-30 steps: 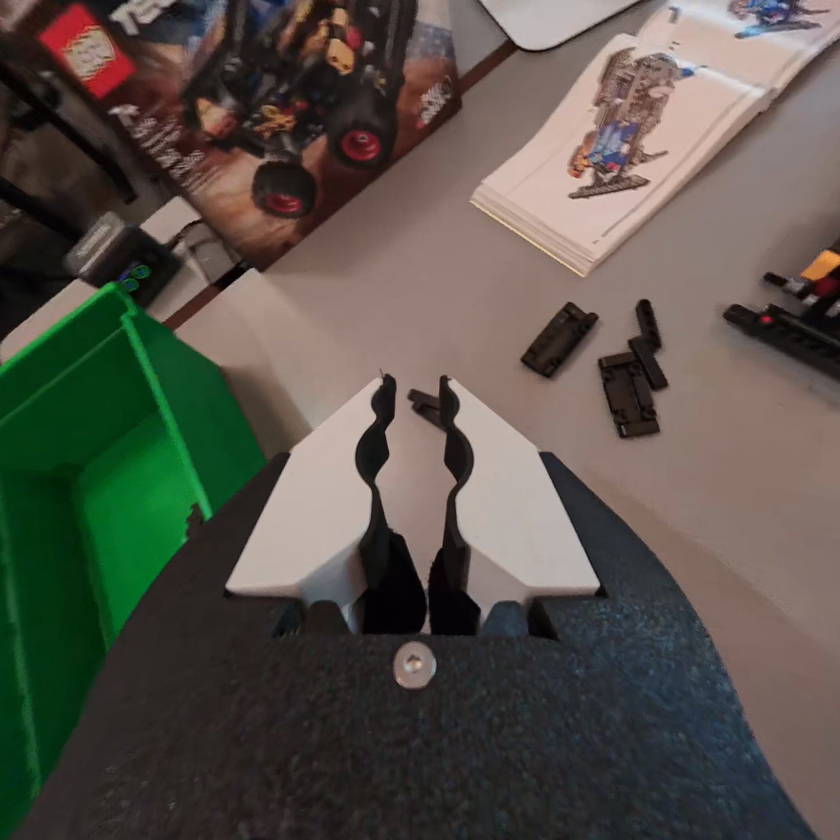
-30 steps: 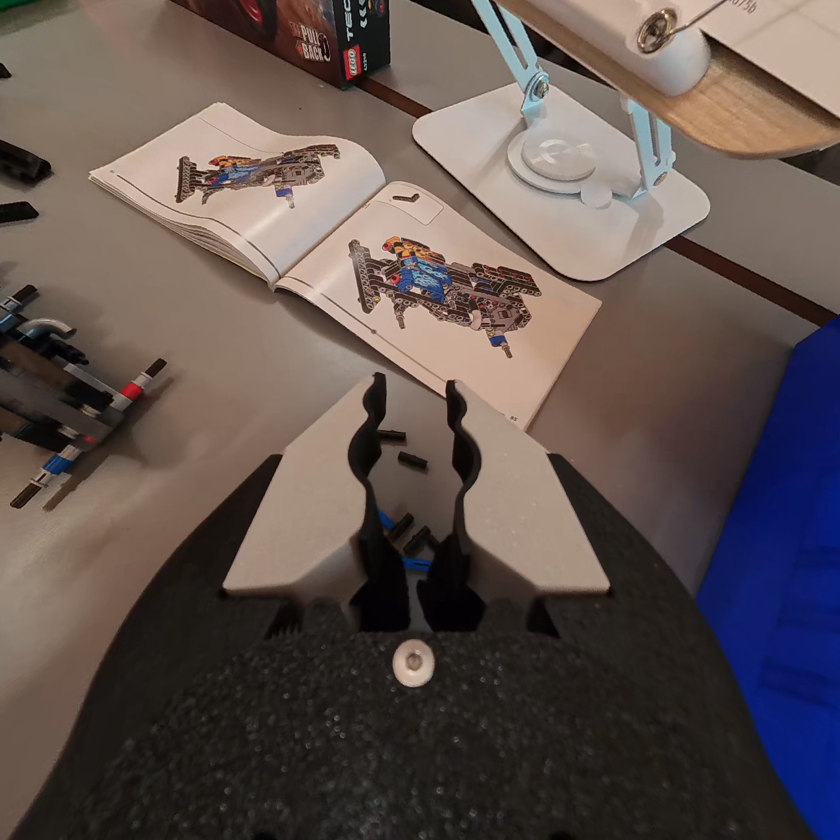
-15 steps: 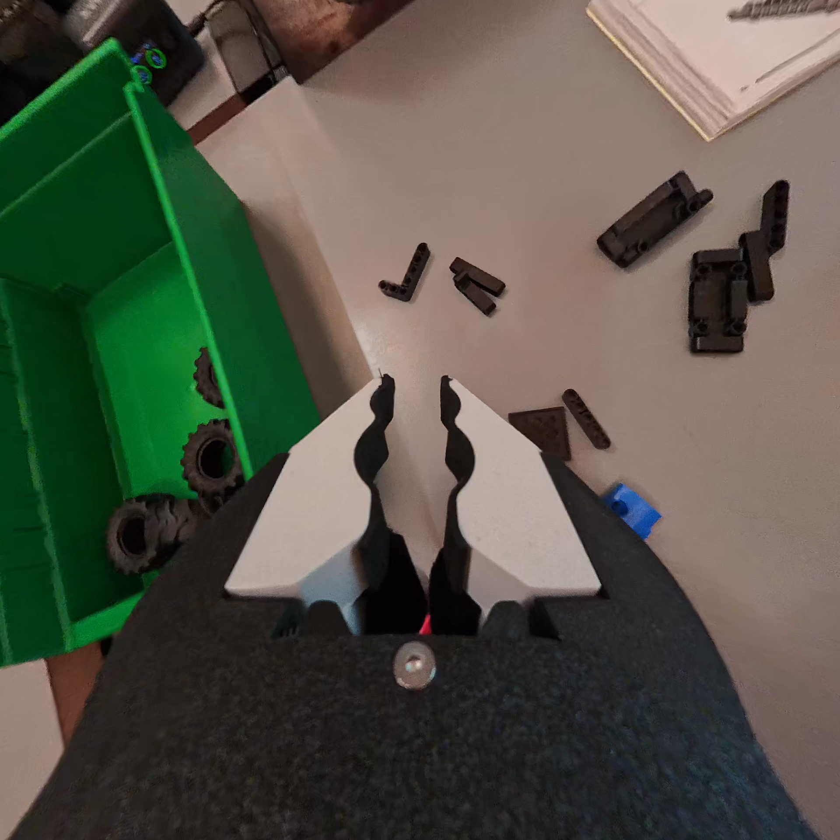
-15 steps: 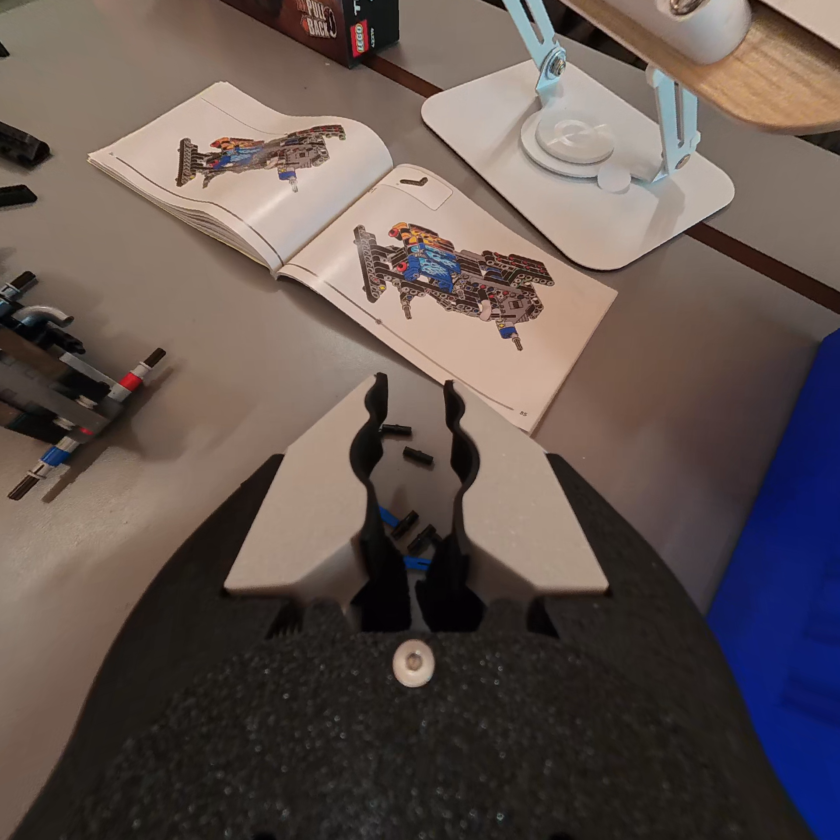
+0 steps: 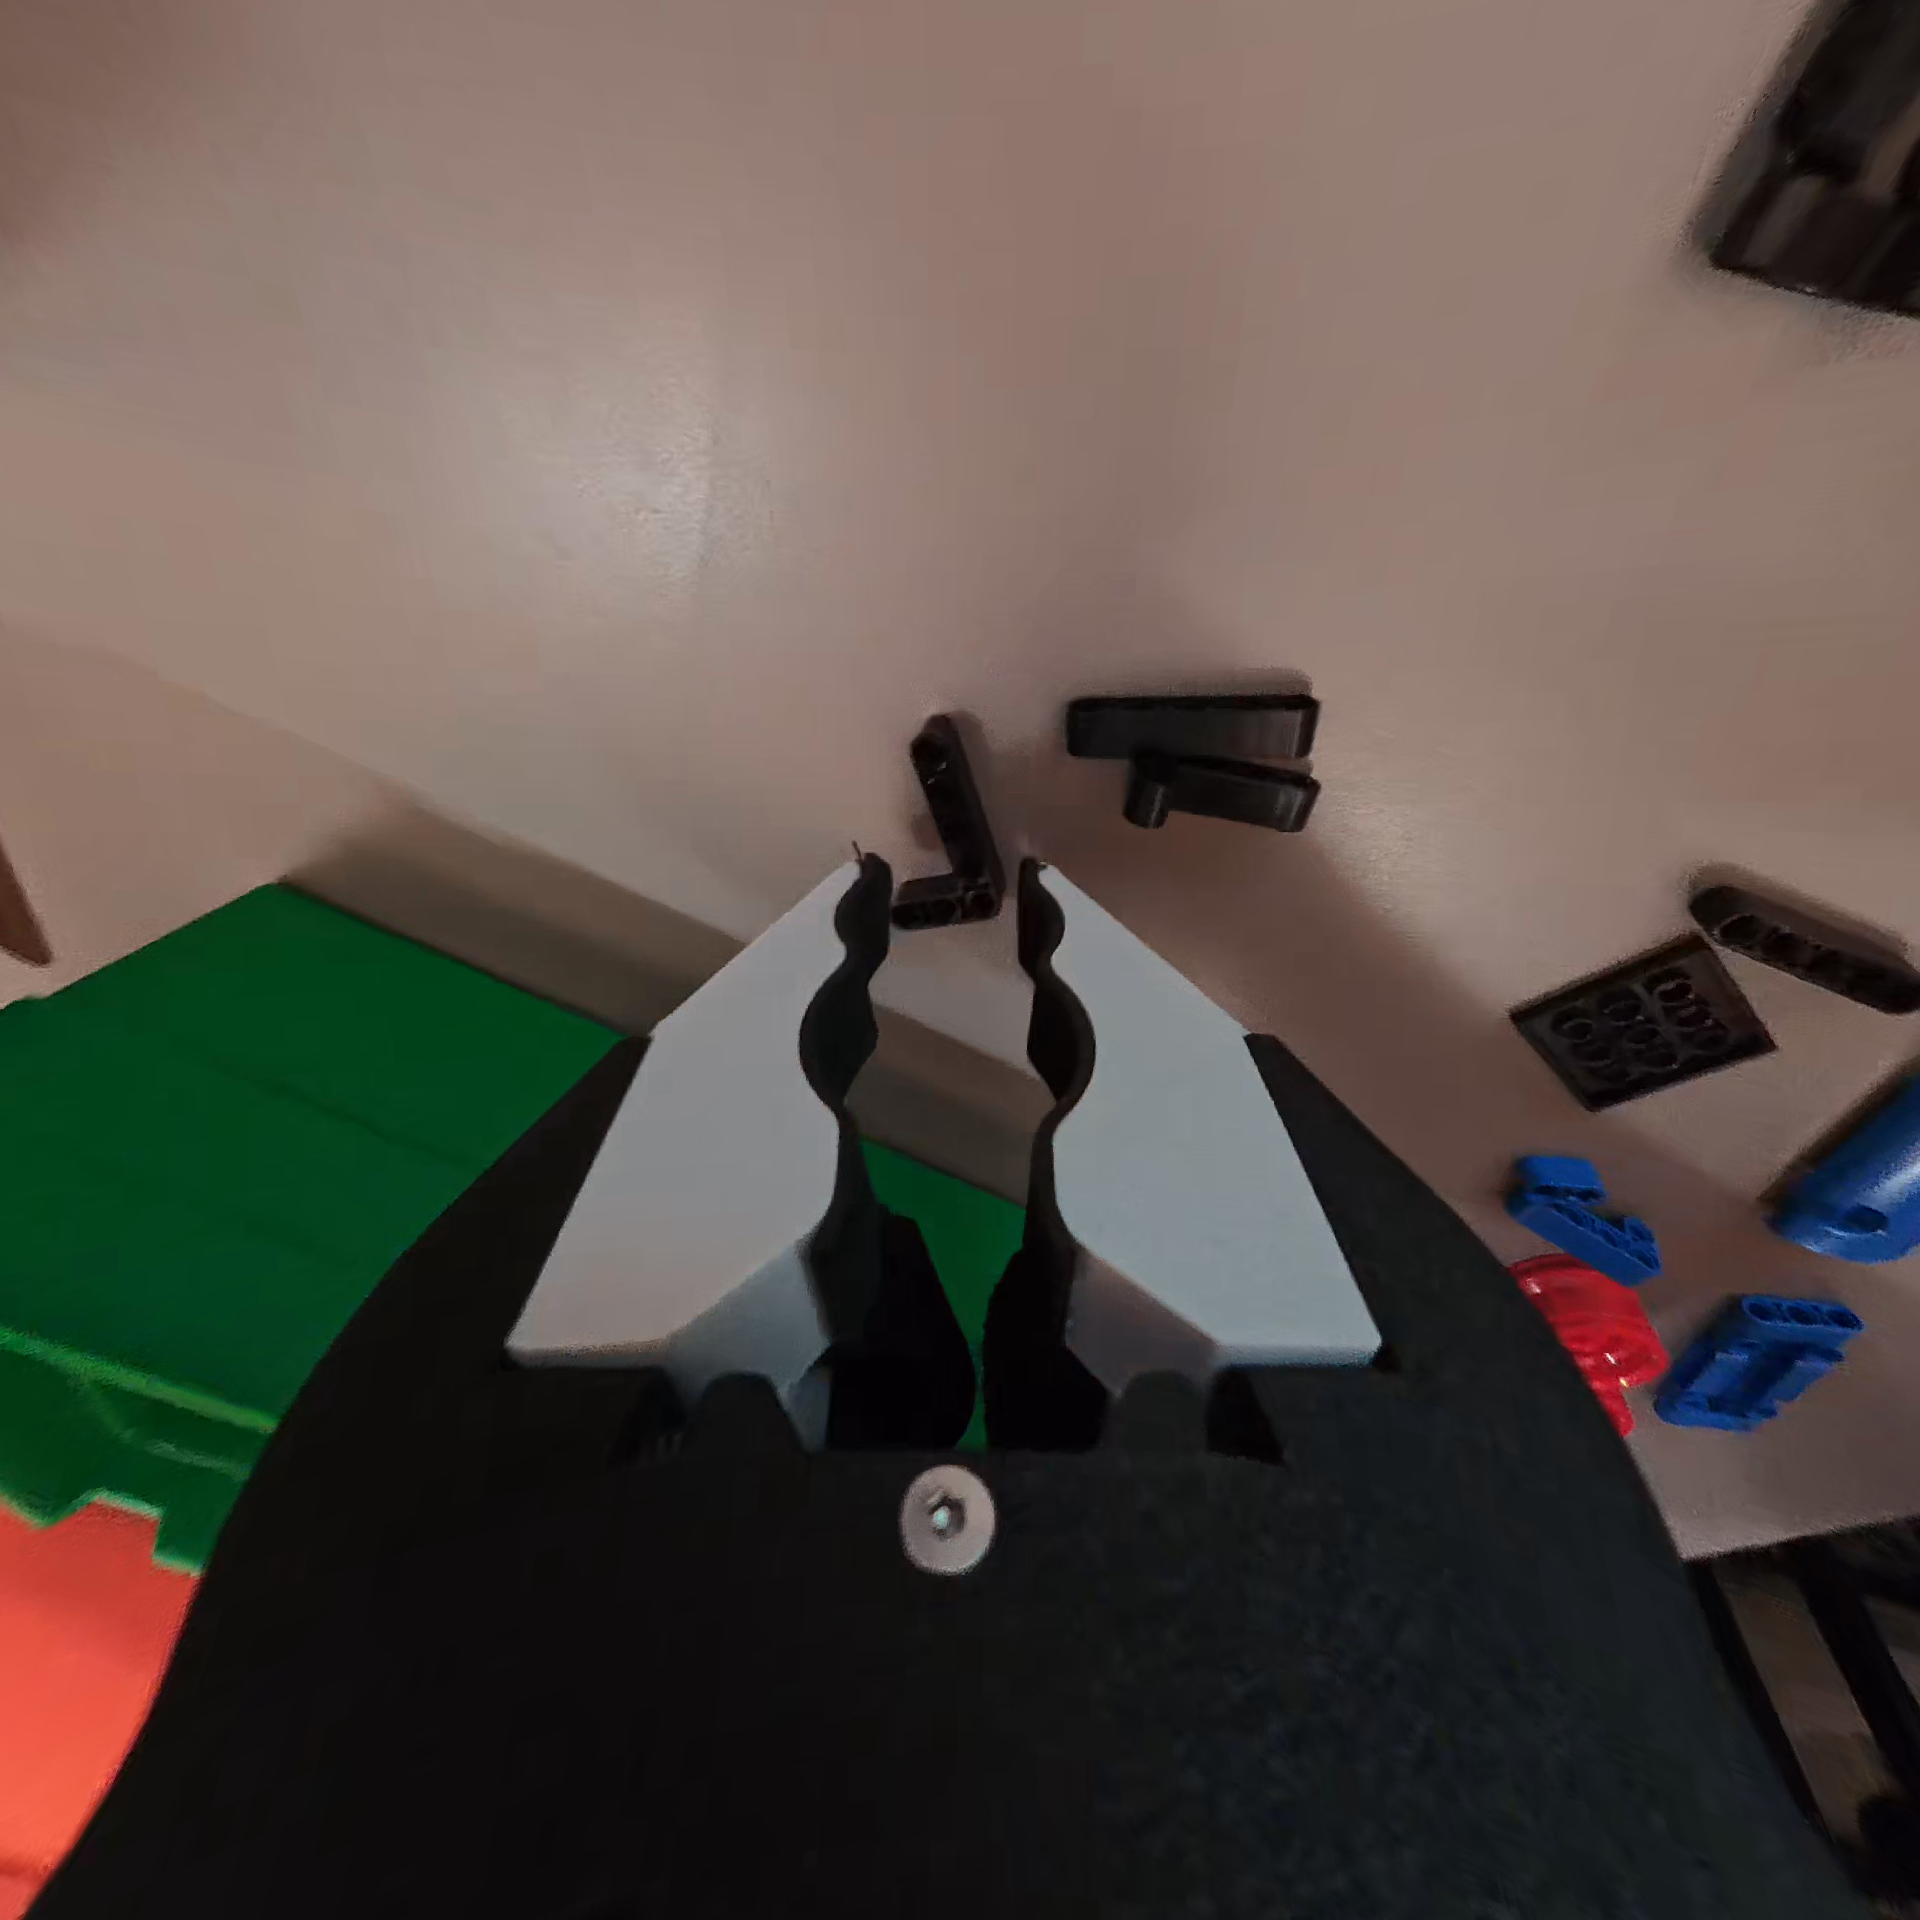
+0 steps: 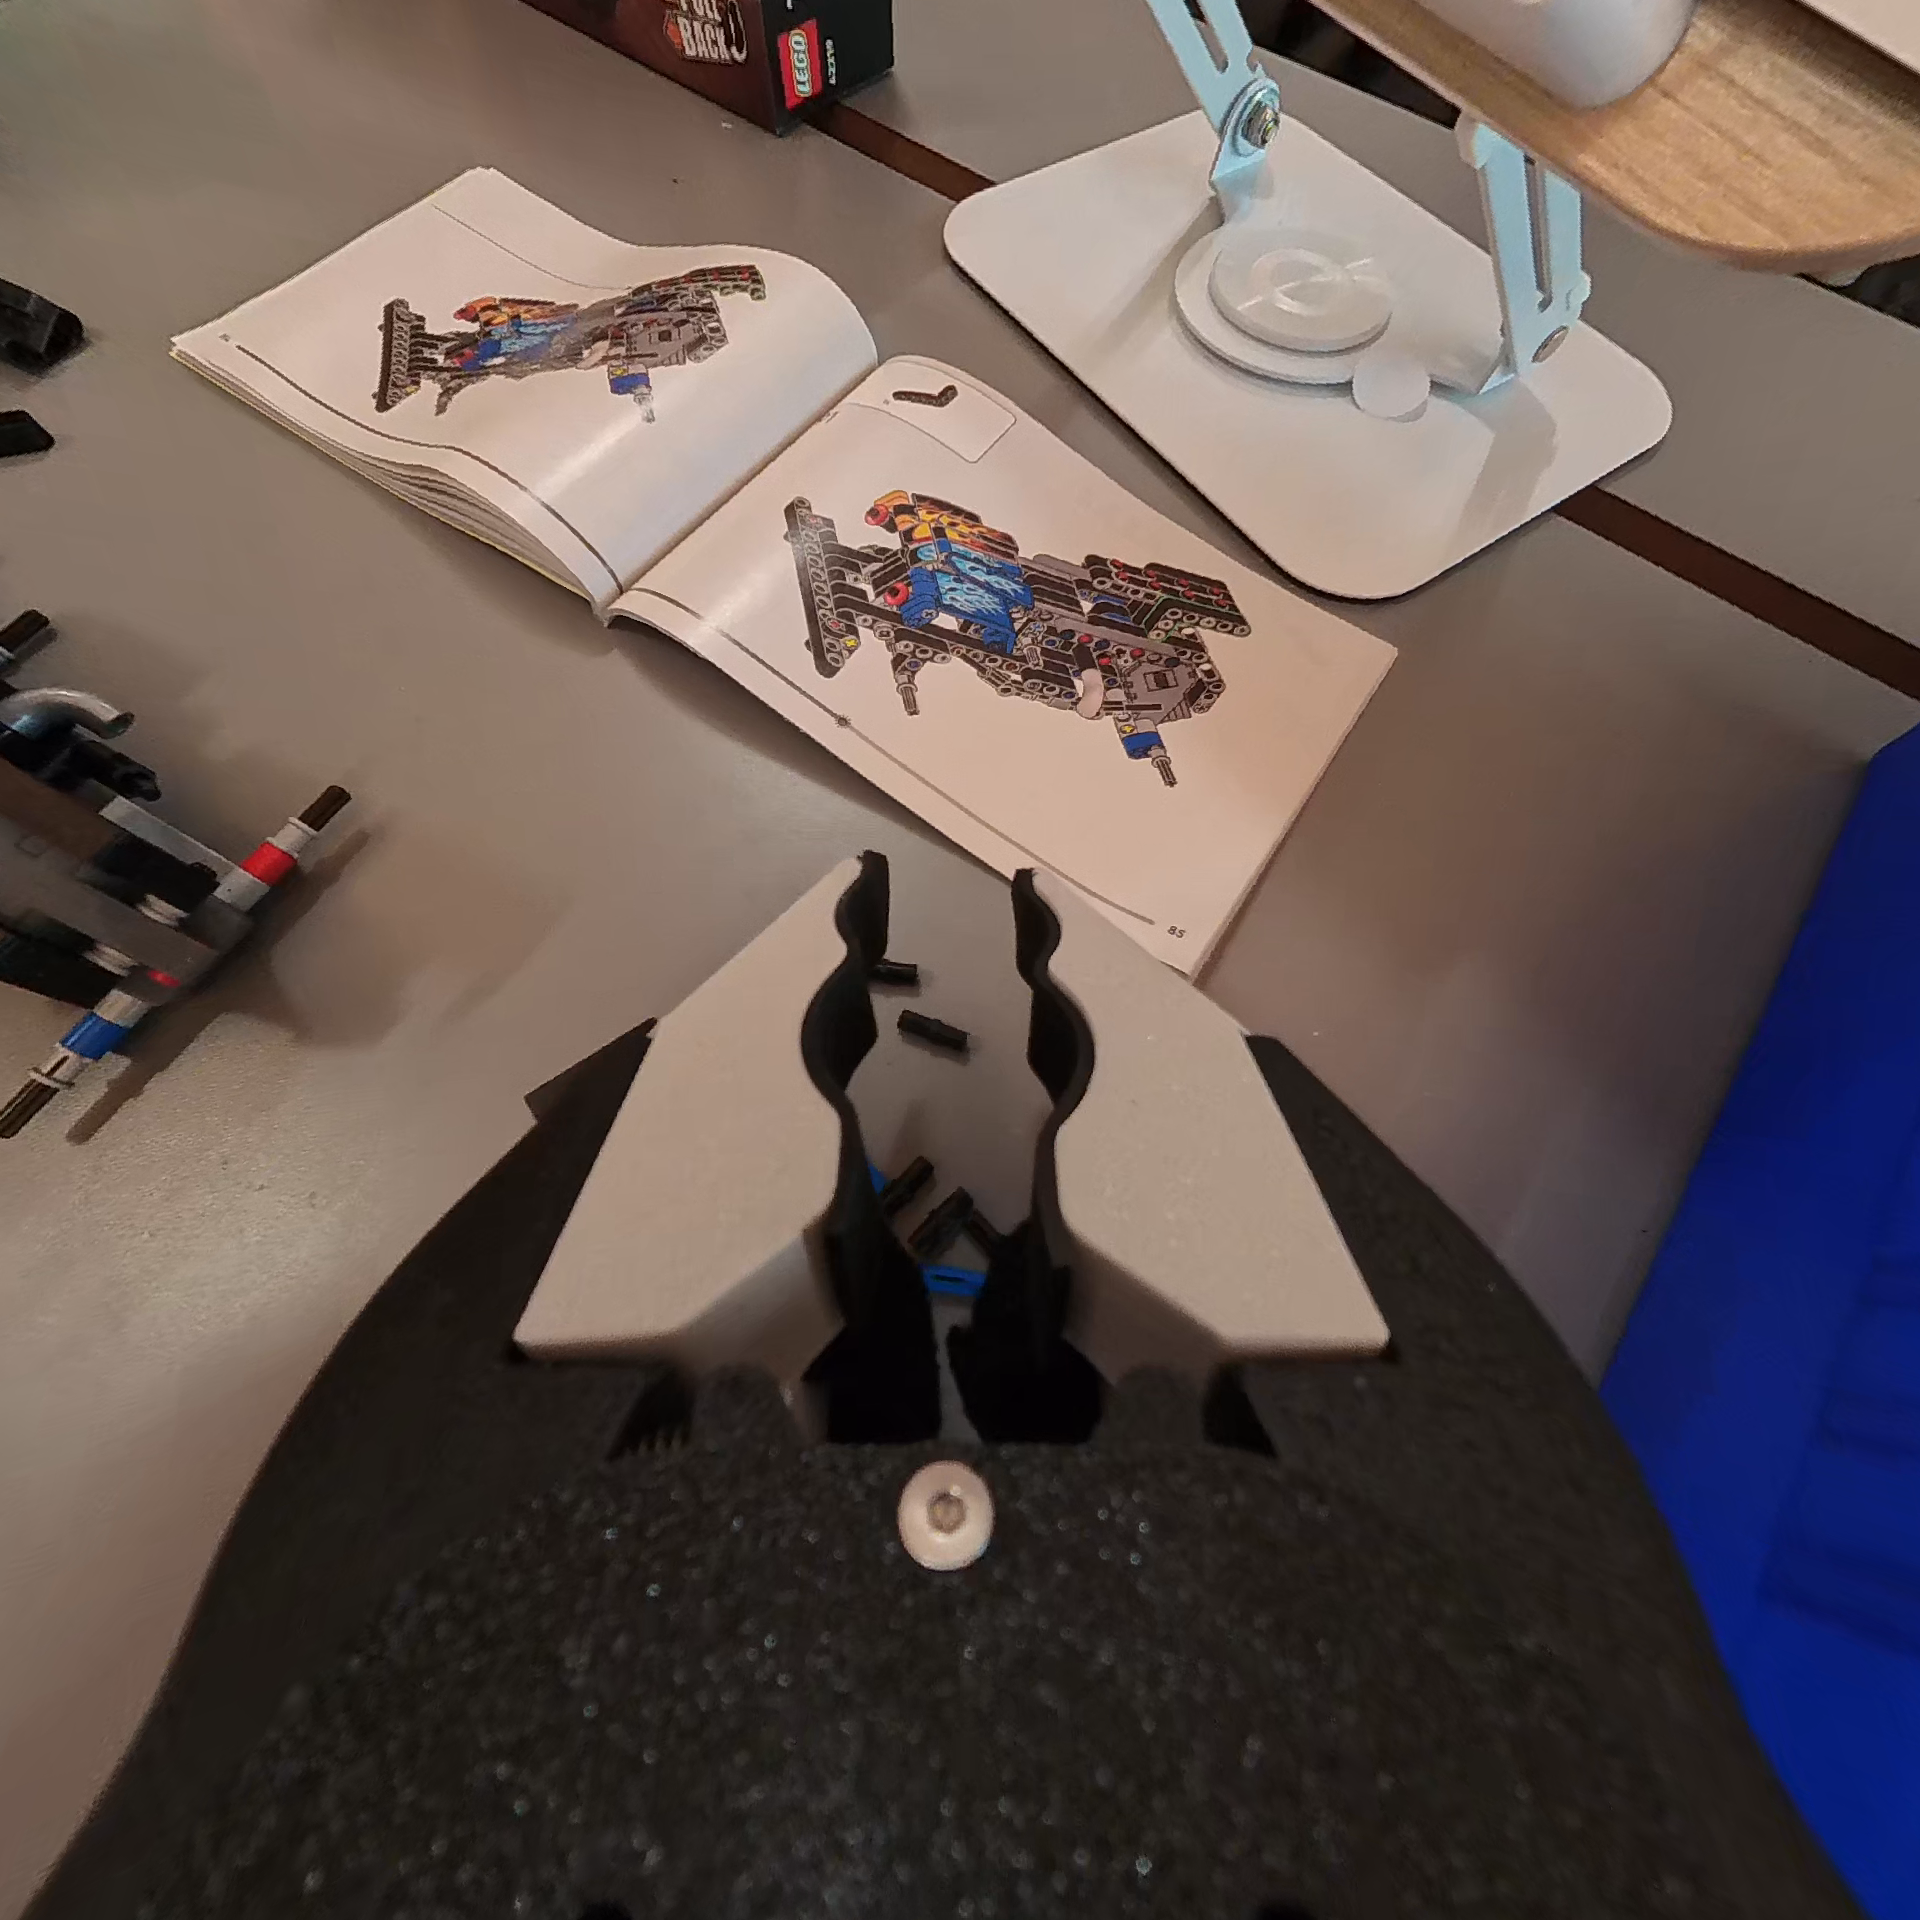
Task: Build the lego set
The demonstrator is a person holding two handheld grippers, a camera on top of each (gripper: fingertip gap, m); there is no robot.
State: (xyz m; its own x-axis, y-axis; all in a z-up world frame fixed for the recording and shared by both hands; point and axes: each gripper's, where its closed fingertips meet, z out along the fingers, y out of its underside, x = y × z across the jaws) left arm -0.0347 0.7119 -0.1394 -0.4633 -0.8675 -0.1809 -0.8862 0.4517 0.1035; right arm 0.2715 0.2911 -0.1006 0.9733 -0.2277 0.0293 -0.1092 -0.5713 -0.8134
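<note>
In the left wrist view my left gripper is open and empty, its tips just short of a black L-shaped beam lying on the table. Two black straight beams lie just beyond it to the right. In the right wrist view my right gripper is open and empty above small black pins on the table, with more black and blue pins between the fingers farther back. The partly built model lies at the left edge.
A green bin sits under my left gripper's left side. A black plate, blue pieces and a red piece lie to the right. An open instruction booklet, a white stand base, the set's box and a blue bin surround my right gripper.
My left gripper has swung down and toward the near table edge, bringing the L-shaped beam right up to its tips. My right gripper has edged slightly forward and stays open.
</note>
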